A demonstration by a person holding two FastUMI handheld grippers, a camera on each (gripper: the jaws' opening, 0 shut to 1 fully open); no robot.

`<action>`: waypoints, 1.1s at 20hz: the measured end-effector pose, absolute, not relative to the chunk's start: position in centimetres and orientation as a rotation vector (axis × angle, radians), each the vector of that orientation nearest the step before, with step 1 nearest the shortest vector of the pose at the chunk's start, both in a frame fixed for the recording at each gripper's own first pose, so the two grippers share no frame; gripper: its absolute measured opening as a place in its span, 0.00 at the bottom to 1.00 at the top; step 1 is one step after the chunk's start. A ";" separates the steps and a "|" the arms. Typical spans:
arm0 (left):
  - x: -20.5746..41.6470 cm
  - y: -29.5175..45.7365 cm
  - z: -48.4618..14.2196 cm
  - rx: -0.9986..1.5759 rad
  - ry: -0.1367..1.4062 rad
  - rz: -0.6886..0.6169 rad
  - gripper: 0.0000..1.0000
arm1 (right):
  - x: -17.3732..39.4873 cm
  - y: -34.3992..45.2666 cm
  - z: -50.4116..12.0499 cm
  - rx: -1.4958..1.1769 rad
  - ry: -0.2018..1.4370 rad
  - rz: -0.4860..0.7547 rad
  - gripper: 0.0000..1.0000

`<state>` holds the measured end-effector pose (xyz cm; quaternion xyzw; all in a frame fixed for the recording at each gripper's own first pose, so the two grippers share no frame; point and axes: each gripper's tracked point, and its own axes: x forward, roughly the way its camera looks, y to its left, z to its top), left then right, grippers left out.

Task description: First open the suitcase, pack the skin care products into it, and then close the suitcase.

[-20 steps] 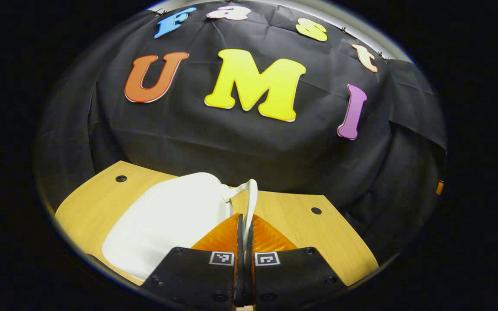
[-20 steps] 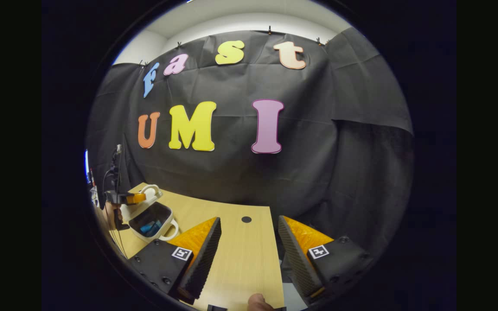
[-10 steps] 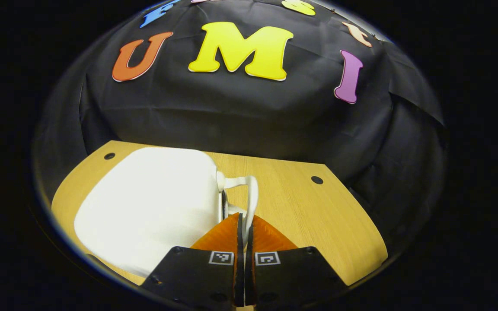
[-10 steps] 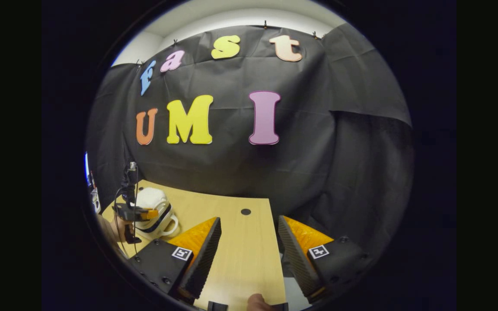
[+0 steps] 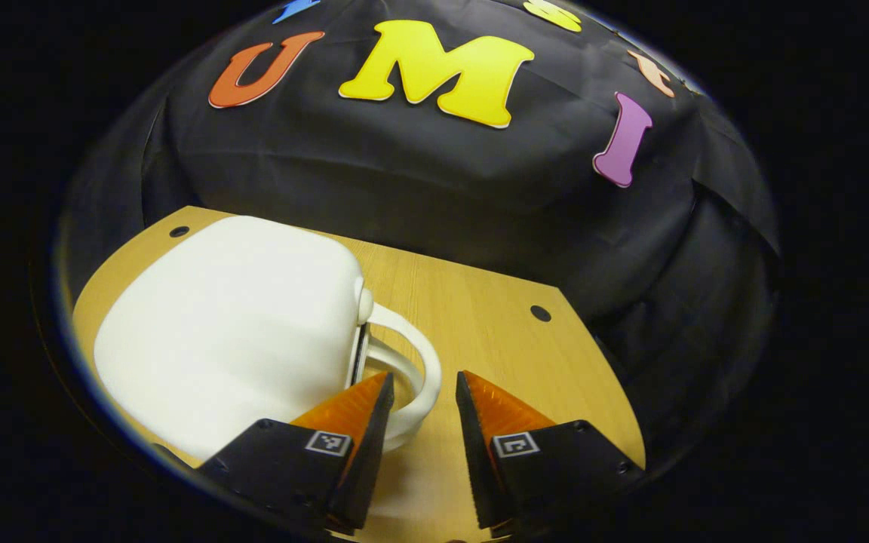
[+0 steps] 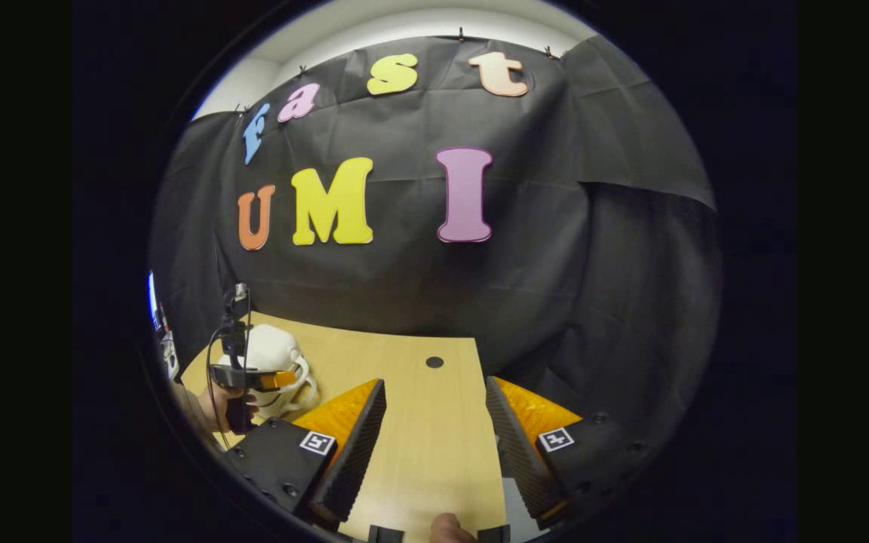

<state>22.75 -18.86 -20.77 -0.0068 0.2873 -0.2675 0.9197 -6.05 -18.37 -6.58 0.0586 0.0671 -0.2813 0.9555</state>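
The white suitcase [image 5: 231, 324] lies shut on the wooden table [image 5: 495, 332], its looped handles [image 5: 412, 369] facing my left gripper. My left gripper [image 5: 423, 385] stands open just in front of the handles, one finger beside the loop, nothing pressed between the fingers. In the right gripper view the same suitcase [image 6: 272, 354] sits small at the far left, with the left gripper [image 6: 280, 379] and a hand [image 6: 227, 396] in front of it. My right gripper [image 6: 434, 400] is open over bare table [image 6: 419, 445], far from the suitcase. The skin care products are hidden.
Black cloth wall runs behind the table. Round holes [image 5: 540, 312] [image 5: 179, 231] mark the tabletop near its back corners. The table's right edge [image 5: 615, 407] falls off close to my left gripper. A fingertip [image 6: 449, 526] shows at the bottom of the right gripper view.
The suitcase lid came down from open to shut while my left gripper held its handle. My left gripper has now opened and let go. The right gripper stayed nearly still.
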 end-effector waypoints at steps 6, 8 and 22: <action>23.1 -15.9 -11.6 0.013 0.407 -0.472 0.97 | -3.1 -17.7 -4.5 0.078 0.093 -0.561 0.79; 22.4 -14.3 -7.3 0.042 0.323 -0.448 0.98 | -1.6 -17.4 -3.6 0.085 0.072 -0.569 0.79; 17.2 -7.1 5.2 0.080 0.061 -0.419 0.98 | 7.6 -7.4 1.9 0.017 -0.079 -0.462 0.79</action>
